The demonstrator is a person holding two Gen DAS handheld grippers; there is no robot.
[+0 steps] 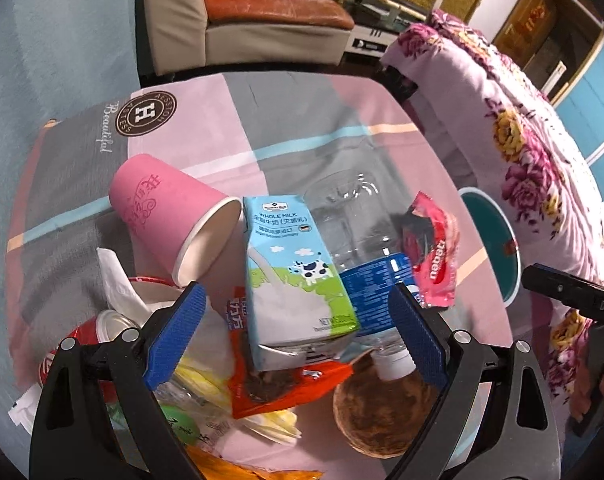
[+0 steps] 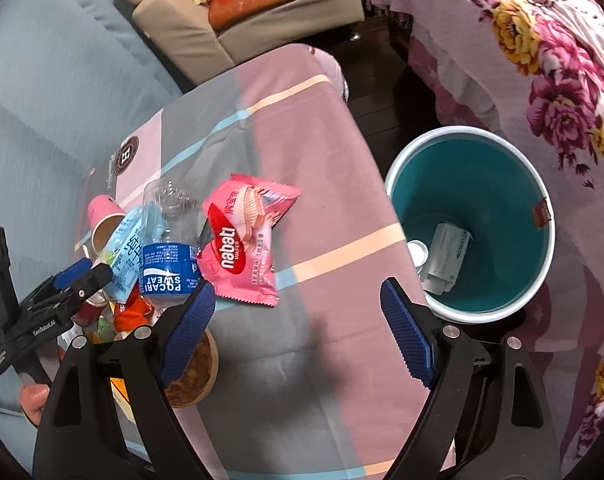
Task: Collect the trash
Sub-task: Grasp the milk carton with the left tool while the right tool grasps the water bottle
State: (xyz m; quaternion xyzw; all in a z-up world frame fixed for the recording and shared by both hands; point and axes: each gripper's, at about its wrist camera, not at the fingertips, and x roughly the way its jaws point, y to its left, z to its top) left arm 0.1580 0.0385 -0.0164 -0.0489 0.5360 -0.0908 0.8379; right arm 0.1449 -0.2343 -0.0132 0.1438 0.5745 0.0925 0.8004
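Trash is piled on the checked tablecloth (image 2: 310, 152). My left gripper (image 1: 298, 332) is open, and a blue-and-green whole milk carton (image 1: 290, 272) lies between its blue pads without touching either. Around the carton lie a pink paper cup (image 1: 170, 216), a clear Pocari Sweat bottle (image 1: 358, 240) and a pink nabati wrapper (image 1: 434, 256). My right gripper (image 2: 298, 332) is open above bare cloth with nothing between its fingers. It hangs between the nabati wrapper (image 2: 242, 240) and the teal bin (image 2: 462, 130). A white box and a small round can lie in the bin.
A red can (image 1: 98, 332), white tissue (image 1: 118, 280), an orange wrapper (image 1: 278, 388) and a brown round lid (image 1: 382, 412) crowd the near pile. A flowered bedspread (image 2: 542, 80) hangs right of the bin. A grey-blue sofa (image 2: 54, 80) and a beige armchair (image 1: 230, 20) stand behind the table.
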